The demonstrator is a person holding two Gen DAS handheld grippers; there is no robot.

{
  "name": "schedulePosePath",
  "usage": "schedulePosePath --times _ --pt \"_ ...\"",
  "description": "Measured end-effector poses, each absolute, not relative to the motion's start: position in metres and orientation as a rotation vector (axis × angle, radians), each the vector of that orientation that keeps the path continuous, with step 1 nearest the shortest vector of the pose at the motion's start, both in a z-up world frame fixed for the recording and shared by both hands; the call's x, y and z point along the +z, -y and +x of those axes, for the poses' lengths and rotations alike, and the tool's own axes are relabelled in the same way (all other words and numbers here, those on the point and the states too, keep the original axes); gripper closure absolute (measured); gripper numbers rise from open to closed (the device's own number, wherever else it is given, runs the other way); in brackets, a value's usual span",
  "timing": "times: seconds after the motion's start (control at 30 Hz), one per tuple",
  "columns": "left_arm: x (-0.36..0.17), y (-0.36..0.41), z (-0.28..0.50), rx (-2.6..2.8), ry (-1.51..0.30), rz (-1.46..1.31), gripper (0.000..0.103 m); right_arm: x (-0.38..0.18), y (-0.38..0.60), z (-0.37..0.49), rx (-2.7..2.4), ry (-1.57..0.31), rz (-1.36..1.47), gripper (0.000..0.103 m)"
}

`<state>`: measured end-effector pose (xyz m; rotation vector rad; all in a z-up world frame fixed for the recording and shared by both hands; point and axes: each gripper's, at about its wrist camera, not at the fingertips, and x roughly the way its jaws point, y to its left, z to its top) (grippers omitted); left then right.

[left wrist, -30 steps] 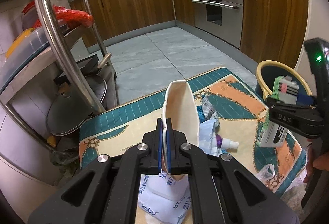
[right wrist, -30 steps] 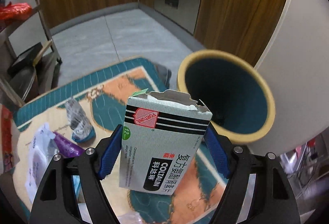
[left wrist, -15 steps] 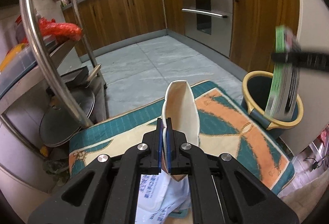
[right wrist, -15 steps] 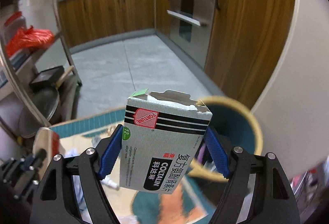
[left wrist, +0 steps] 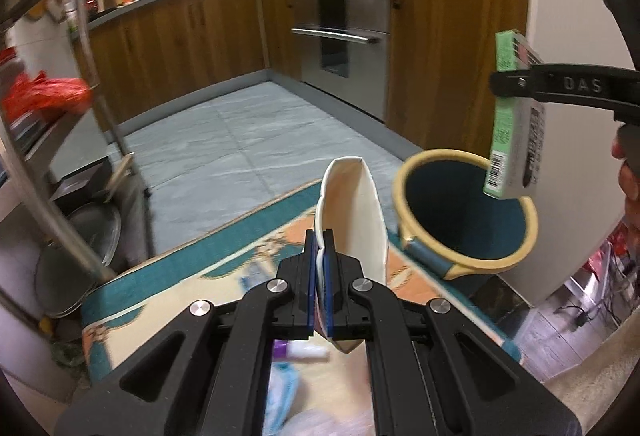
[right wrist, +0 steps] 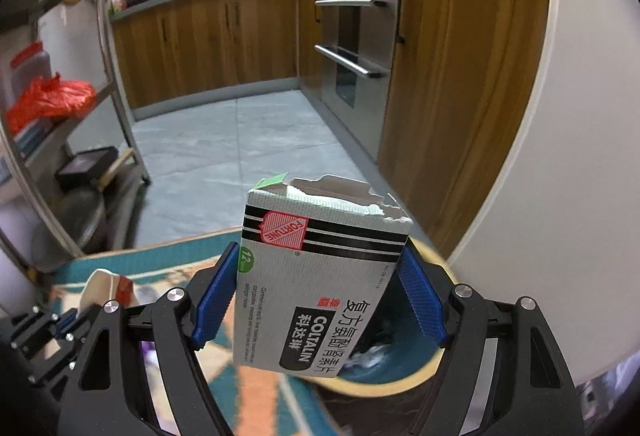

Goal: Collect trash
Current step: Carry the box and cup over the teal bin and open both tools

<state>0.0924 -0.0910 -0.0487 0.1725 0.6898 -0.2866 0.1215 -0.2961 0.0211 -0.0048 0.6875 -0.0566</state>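
My left gripper (left wrist: pixel 320 256) is shut on the rim of a flattened white paper cup (left wrist: pixel 354 212), held above the patterned mat (left wrist: pixel 200 276) and just left of the bin. The teal bin with a yellow rim (left wrist: pixel 466 212) stands at the mat's right end. My right gripper (right wrist: pixel 320 300) is shut on a torn white medicine box (right wrist: pixel 316 276); seen from the left wrist, the box (left wrist: pixel 514 116) hangs over the bin's far right rim. In the right wrist view the bin (right wrist: pixel 384 364) lies under the box, with some litter inside.
On the mat lie a small purple-and-white bottle (left wrist: pixel 300 350) and pale wrappers (left wrist: pixel 284 392). A steel rack (left wrist: pixel 48 172) with pans and a red bag (left wrist: pixel 44 96) stands on the left. Wooden cabinets and an oven (left wrist: pixel 340 36) line the back; a white wall (right wrist: pixel 560 156) is right.
Both grippers have moved right toward the bin and risen. The box went from beside the bin to above its rim. The cup now sits close to the bin's left side.
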Motion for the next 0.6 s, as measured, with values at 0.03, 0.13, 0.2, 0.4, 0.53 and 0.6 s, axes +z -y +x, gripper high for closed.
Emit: schedulePosePath --times 0.03,0.13,0.2,0.4,0.53,0.6 --pt "-0.051 0.099 0.094 -0.298 -0.694 0.177 0.1 0.019 0.301 0.122 -0.064 -0.685 -0.011 0.025" --pt "-0.06 0.124 0.101 -0.333 -0.716 0.185 0.1 0.011 0.324 0.124 -0.089 -0.7 0.018 0.025" --pt "-0.066 0.139 0.104 -0.353 -0.727 0.197 0.1 0.003 0.34 0.127 -0.11 -0.726 0.04 0.025" --pt "-0.088 0.174 0.113 -0.4 -0.774 0.22 0.1 -0.021 0.375 0.137 -0.135 -0.796 0.114 0.025" --pt "-0.101 0.193 0.118 -0.428 -0.814 0.204 0.1 -0.029 0.386 0.142 -0.155 -0.815 0.111 0.025" --pt "-0.103 0.2 0.124 -0.445 -0.833 0.177 0.1 -0.033 0.389 0.144 -0.164 -0.82 0.108 0.025"
